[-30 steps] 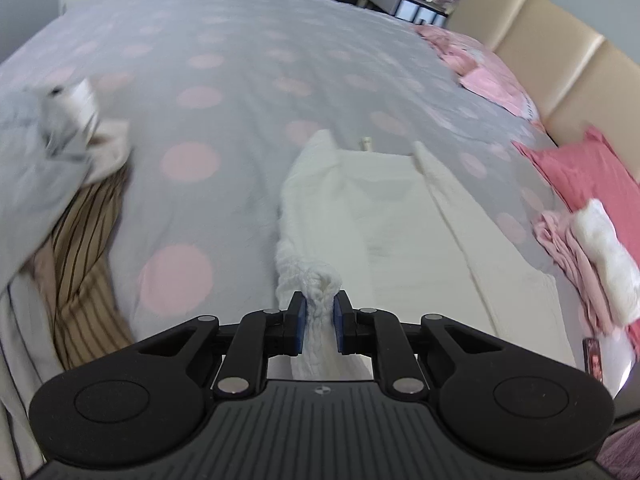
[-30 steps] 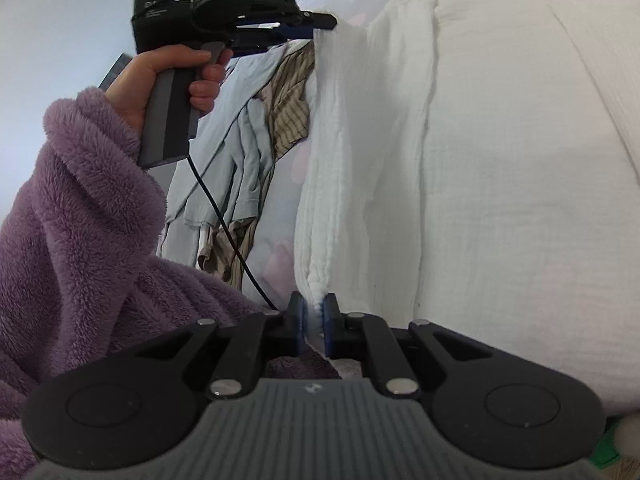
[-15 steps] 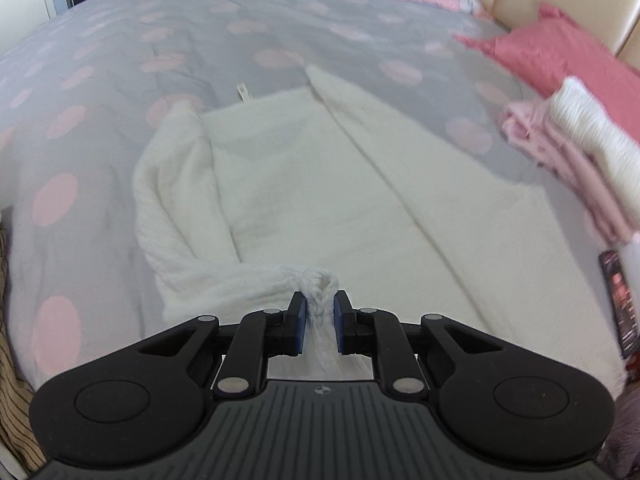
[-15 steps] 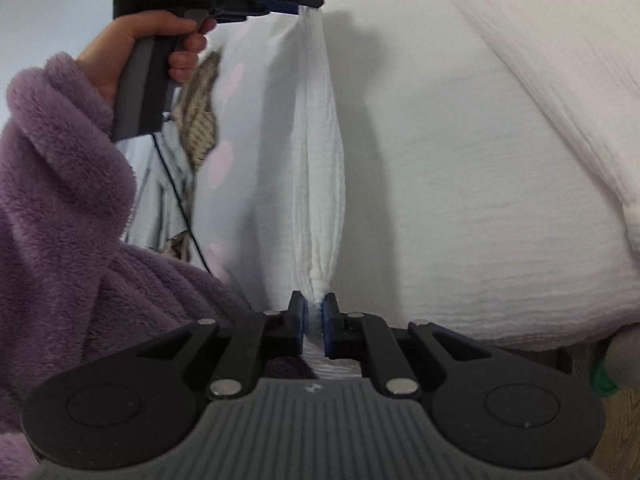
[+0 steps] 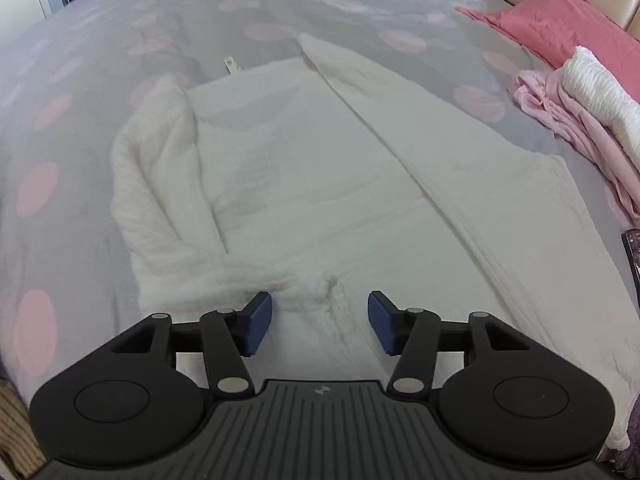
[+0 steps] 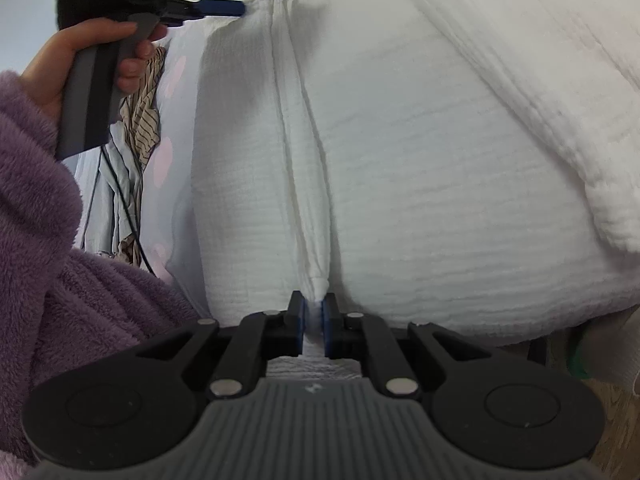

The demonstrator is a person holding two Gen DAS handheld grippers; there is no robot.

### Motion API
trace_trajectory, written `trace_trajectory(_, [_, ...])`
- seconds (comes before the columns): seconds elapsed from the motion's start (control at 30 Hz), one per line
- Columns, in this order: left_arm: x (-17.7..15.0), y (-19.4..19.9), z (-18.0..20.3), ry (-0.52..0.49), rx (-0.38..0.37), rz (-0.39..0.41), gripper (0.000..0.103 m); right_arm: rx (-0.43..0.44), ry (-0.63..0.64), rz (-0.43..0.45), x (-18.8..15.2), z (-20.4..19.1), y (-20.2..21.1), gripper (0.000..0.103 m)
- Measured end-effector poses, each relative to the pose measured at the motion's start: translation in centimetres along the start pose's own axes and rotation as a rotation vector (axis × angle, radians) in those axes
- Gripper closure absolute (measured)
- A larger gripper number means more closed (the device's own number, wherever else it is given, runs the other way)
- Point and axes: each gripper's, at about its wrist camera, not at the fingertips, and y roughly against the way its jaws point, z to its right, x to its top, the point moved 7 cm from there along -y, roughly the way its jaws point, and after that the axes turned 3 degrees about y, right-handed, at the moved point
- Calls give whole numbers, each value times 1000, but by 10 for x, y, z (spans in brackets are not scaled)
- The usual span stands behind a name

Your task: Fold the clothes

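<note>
Now left gripper (image 5: 320, 322) jaws opening, bunched white garment (image 5: 304, 184) lying loose between them; right gripper (image 6: 313, 326) clamped on its folded edge.

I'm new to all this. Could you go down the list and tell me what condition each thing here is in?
Left tool: jaws opening, nothing gripped; bunched cloth lies between them.
Right tool: shut on a pinched fold of the white garment.
White garment: flat on the bed, both sides folded inward.
Pink and white clothes: piled at the bed's right.
Striped and grey clothes: crumpled heap, unfolded.
</note>
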Motion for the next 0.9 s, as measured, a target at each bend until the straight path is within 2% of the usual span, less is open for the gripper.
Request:
trace_trajectory(0.17, [-16, 29, -5, -4, -7, 28, 51, -12, -19, -5, 0, 11, -4, 93])
trace_trajectory(0.37, [-55, 58, -14, 11, -10, 26, 51, -6, -12, -9, 1, 17, 3, 90])
trace_trajectory(0.5, [-89, 73, -20, 30, -30, 4, 51, -10, 23, -2, 6, 14, 2, 67])
trace_trajectory(0.57, [-106, 80, -20, 22, -46, -3, 51, -12, 51, -11, 3, 15, 1, 64])
trace_trajectory(0.8, [-166, 94, -9, -34, -124, -58, 51, -34, 117, -69, -10, 15, -16, 64])
trace_trajectory(0.87, [-181, 91, -3, -46, -123, -81, 51, -60, 139, -83, -14, 16, -20, 73])
trace_trajectory(0.9, [-188, 90, 0, -53, -122, -92, 51, -73, 143, -93, -16, 17, -22, 87])
